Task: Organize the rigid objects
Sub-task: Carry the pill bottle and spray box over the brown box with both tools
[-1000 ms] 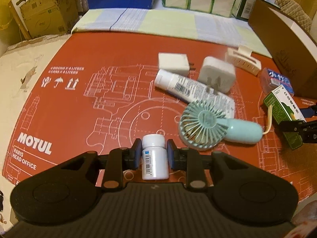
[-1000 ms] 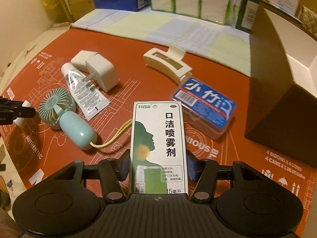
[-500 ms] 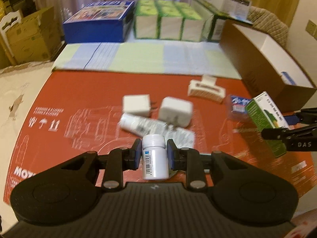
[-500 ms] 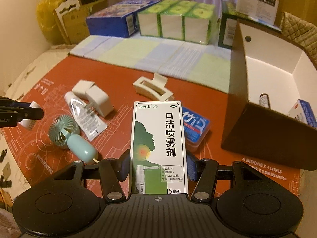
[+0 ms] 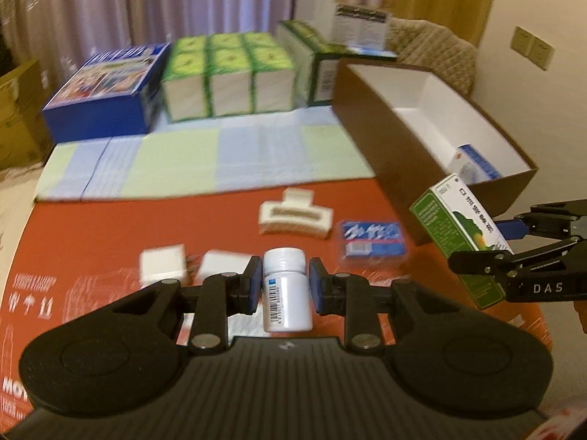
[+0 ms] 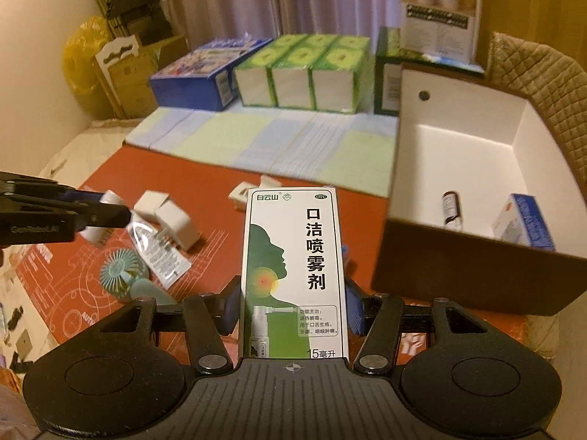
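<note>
My left gripper (image 5: 285,285) is clamped tight on a small white pill bottle (image 5: 286,295), and my right gripper (image 6: 291,310), its fingers part open, grips a green-and-white spray carton (image 6: 293,273); both are held above the red counter (image 5: 110,227). To finish well, I should probably carry each clear over the near wall of the open brown box (image 6: 458,275) before releasing. Only the right wrist view shows the small dark bottle (image 6: 450,208) already lying inside.

Curtained window (image 6: 227,0), cream walls (image 5: 543,117), warm light

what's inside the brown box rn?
Inside the brown box: a small dark bottle and a blue-and-white carton on the white floor. The near wall hides the front strip of the floor.
</note>
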Tool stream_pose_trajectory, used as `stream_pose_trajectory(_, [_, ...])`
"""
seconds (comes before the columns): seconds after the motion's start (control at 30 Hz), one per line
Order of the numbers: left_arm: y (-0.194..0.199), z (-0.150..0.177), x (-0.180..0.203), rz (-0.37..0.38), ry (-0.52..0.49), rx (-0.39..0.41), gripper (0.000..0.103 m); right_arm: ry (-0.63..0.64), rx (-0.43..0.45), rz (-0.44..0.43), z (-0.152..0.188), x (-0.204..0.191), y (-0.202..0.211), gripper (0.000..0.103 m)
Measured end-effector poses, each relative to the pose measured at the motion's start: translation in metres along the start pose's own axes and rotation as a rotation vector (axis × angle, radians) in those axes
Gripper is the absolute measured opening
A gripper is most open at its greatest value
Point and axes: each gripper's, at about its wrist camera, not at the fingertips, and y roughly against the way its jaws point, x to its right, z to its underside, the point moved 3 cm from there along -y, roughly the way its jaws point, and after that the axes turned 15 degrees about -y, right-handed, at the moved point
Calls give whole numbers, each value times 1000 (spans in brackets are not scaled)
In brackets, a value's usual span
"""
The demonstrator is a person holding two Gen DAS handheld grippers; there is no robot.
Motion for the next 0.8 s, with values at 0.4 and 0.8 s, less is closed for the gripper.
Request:
stream_pose_trajectory(0.4, [-39, -101, 60, 100, -116, 89, 23, -77, 84, 50, -48, 67, 35, 52])
stream_pose_trajectory(0.8, [-113, -192, 117, 162, -149, 97, 23, -71, 166, 119, -121, 148, 35, 52])
